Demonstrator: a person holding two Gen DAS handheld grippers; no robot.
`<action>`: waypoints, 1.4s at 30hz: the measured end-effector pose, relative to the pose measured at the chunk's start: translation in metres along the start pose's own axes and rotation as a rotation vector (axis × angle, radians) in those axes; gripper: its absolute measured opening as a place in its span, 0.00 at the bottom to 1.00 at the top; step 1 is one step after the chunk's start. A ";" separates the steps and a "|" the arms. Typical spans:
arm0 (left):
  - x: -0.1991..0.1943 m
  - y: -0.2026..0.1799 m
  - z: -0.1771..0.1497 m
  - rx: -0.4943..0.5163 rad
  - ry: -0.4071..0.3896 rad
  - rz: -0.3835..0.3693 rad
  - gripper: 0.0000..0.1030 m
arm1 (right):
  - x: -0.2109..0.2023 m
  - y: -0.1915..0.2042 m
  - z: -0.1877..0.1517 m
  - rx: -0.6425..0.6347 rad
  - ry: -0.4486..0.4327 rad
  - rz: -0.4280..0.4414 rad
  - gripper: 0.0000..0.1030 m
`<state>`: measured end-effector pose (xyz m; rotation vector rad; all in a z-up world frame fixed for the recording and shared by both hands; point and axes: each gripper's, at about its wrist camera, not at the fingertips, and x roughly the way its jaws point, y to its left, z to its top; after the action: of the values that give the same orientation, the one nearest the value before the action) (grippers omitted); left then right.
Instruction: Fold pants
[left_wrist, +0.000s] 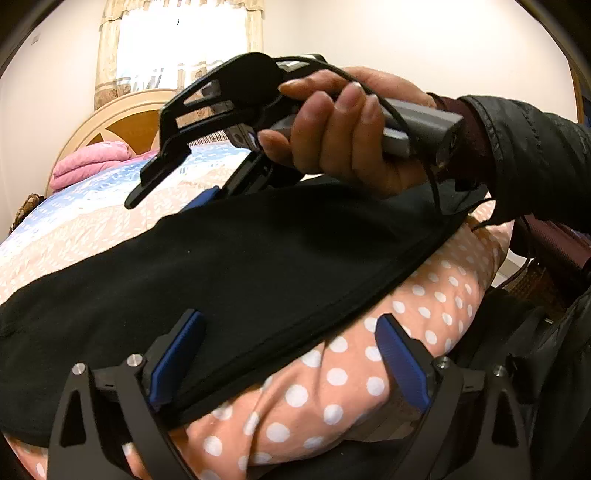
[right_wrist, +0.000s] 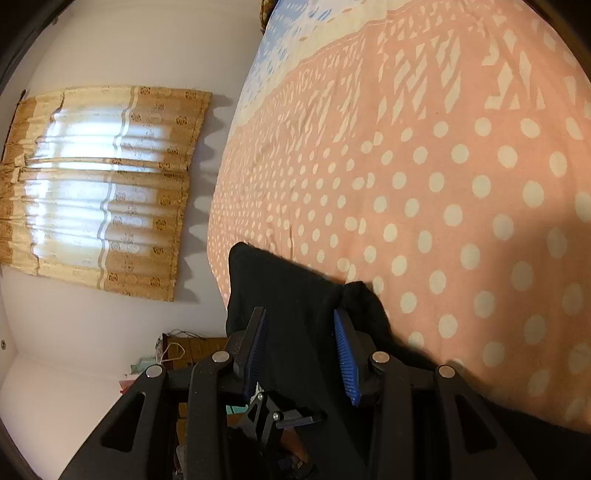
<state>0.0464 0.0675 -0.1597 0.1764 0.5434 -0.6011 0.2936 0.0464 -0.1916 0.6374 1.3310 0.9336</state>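
Note:
Black pants (left_wrist: 240, 258) lie flat across a bed cover (left_wrist: 332, 376) of peach cloth with white dots. My left gripper (left_wrist: 288, 317) stands wide open low over their near hemmed edge, one finger above the black cloth and the other above the dotted cover. At the far end a hand (left_wrist: 340, 129) holds my right gripper (left_wrist: 166, 201) down at the pants. In the right wrist view, rolled on its side, the right gripper (right_wrist: 299, 314) is shut on a bunched fold of the pants (right_wrist: 280, 280), which fills the gap between the blue pads.
A folded pink blanket (left_wrist: 88, 162) lies by the wooden headboard (left_wrist: 122, 118). A curtained window (right_wrist: 103, 184) is on the wall beyond the bed. A dark jacket sleeve (left_wrist: 535, 158) crosses from the right. Cluttered wooden furniture (right_wrist: 192, 350) stands beside the bed.

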 end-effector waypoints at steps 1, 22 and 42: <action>0.000 0.000 0.000 -0.001 -0.002 -0.001 0.93 | -0.001 -0.001 -0.001 0.001 -0.007 0.000 0.34; -0.014 0.049 -0.015 -0.126 0.010 0.057 0.94 | -0.014 0.006 -0.041 -0.136 0.082 -0.069 0.25; -0.015 0.045 -0.019 -0.105 -0.003 0.049 0.97 | -0.008 -0.026 -0.006 0.180 -0.028 0.110 0.25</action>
<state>0.0538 0.1172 -0.1672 0.0890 0.5653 -0.5237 0.2935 0.0257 -0.2104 0.8657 1.3761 0.8959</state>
